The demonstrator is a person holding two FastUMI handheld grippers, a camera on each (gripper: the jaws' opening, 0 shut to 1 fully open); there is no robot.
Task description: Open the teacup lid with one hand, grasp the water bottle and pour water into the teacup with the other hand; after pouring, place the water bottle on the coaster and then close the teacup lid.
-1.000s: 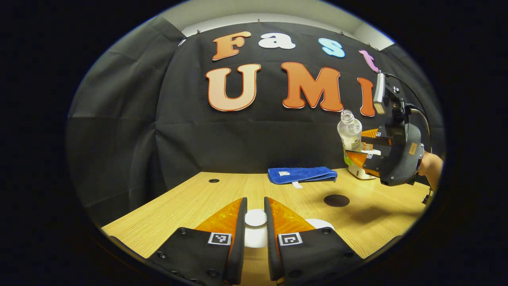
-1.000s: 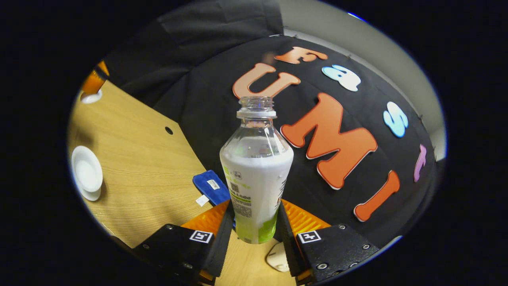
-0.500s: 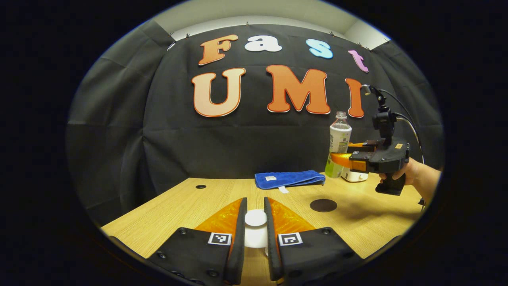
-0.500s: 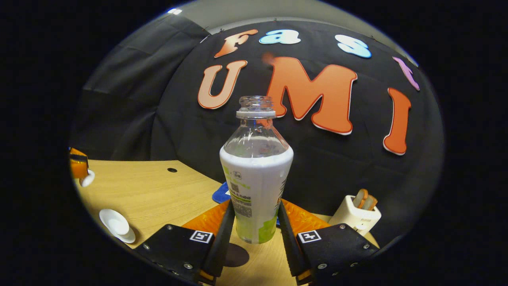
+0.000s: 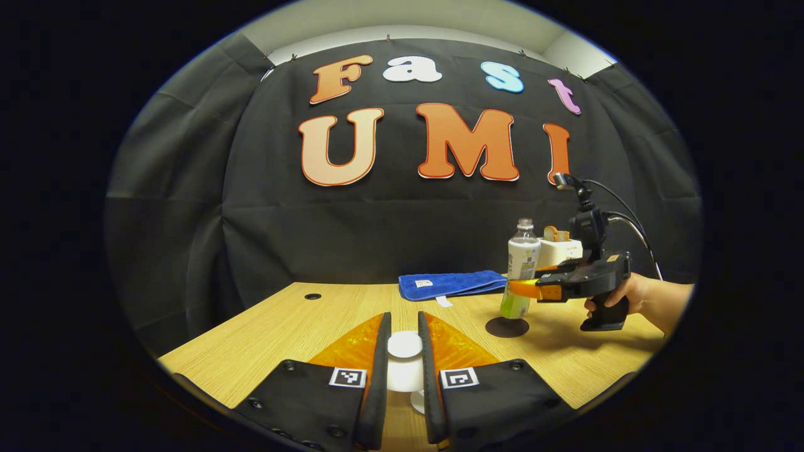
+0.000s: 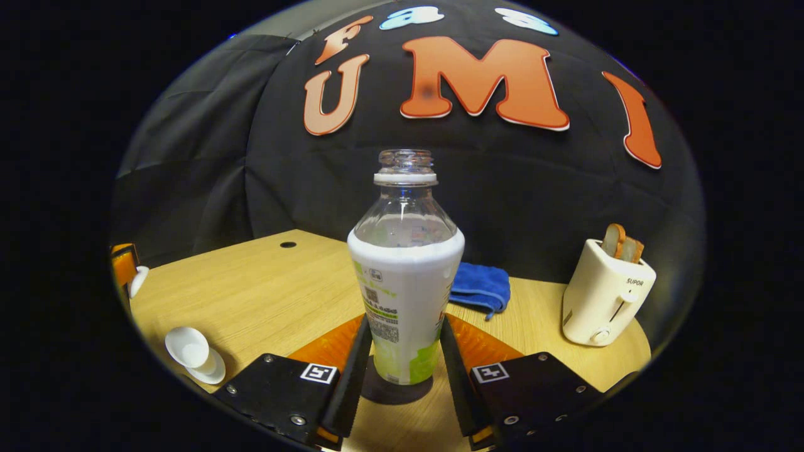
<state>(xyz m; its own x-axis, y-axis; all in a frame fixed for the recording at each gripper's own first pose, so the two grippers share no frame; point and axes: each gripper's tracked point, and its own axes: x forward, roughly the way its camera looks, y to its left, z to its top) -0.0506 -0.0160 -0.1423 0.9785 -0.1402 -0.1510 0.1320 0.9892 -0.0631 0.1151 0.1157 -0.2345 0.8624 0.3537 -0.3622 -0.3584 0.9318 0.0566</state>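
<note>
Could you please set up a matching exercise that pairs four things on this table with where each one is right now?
Things:
1. water bottle
2. teacup lid
3. blue towel
4. toaster

Places:
A. folded flat near the black cloth wall
B. between the fingers of the left hand-held gripper
C. upright over the dark coaster, gripped by the right hand-held gripper
D. standing at the table's far right with bread in its slots

Pairs: 1-C, 2-B, 3-A, 4-D

Clear plastic water bottle [image 6: 405,276] with white-and-green label; round dark coaster [image 5: 506,326]; folded blue cloth [image 5: 449,283]; cream toaster [image 6: 604,292]; light wood-grain table [image 6: 270,295]
</note>
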